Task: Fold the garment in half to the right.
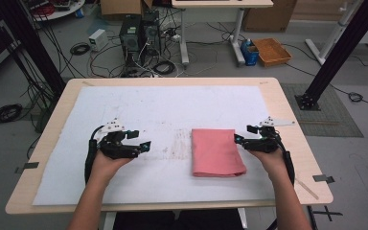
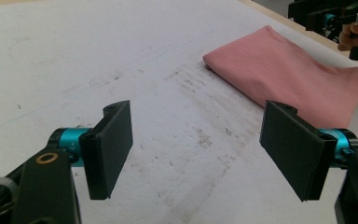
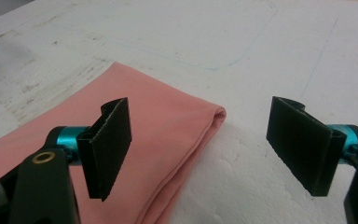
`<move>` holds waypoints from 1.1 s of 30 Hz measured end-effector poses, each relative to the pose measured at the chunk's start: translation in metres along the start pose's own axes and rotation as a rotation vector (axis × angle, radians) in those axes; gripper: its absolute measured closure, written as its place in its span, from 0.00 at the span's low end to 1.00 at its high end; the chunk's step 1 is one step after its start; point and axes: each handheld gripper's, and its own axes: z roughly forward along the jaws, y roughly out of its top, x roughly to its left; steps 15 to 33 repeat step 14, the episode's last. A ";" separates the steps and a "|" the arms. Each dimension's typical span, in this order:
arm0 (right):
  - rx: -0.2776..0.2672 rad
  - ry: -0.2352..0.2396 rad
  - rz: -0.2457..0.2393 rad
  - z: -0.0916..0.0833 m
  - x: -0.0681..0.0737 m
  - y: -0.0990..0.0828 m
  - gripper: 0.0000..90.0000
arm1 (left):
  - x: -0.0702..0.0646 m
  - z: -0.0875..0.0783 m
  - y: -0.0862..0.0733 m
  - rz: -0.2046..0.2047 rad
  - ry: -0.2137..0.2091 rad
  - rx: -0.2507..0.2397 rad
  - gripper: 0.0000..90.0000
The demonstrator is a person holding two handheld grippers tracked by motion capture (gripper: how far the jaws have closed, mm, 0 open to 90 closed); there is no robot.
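Observation:
A folded pink cloth [image 1: 216, 152] lies flat on the white sheet [image 1: 163, 110], right of the table's middle. My right gripper [image 1: 244, 134] rests at the cloth's right edge and is open. In the right gripper view its jaws [image 3: 205, 149] stand wide apart above a folded corner of the cloth [image 3: 158, 135], with nothing between them. My left gripper [image 1: 141, 139] sits on the sheet well left of the cloth, open and empty. In the left gripper view its jaws [image 2: 200, 149] frame bare stained sheet, with the cloth [image 2: 298, 74] farther off and the right gripper [image 2: 340, 18] behind it.
The white sheet covers most of a light wooden table [image 1: 287, 120]. Scuff marks [image 1: 177, 143] darken the sheet left of the cloth. Beyond the far edge are computer towers [image 1: 139, 33], floor cables, an orange bin [image 1: 272, 51] and black frame posts [image 1: 335, 52].

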 end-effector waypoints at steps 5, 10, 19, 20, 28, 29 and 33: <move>0.010 0.003 -0.003 0.002 0.000 -0.001 0.24 | 0.000 0.001 -0.001 -0.004 0.000 0.005 0.28; 0.010 0.004 -0.001 0.003 0.000 -0.001 0.24 | 0.002 0.002 -0.002 -0.008 -0.004 0.011 0.28; 0.005 0.004 0.005 0.002 -0.001 0.000 0.24 | 0.003 0.003 -0.002 -0.014 -0.005 0.013 0.28; 0.005 0.004 0.005 0.002 -0.001 0.000 0.24 | 0.003 0.003 -0.002 -0.014 -0.005 0.013 0.28; 0.005 0.004 0.005 0.002 -0.001 0.000 0.24 | 0.003 0.003 -0.002 -0.014 -0.005 0.013 0.28; 0.005 0.004 0.005 0.002 -0.001 0.000 0.24 | 0.003 0.003 -0.002 -0.014 -0.005 0.013 0.28; 0.005 0.004 0.005 0.002 -0.001 0.000 0.24 | 0.003 0.003 -0.002 -0.014 -0.005 0.013 0.28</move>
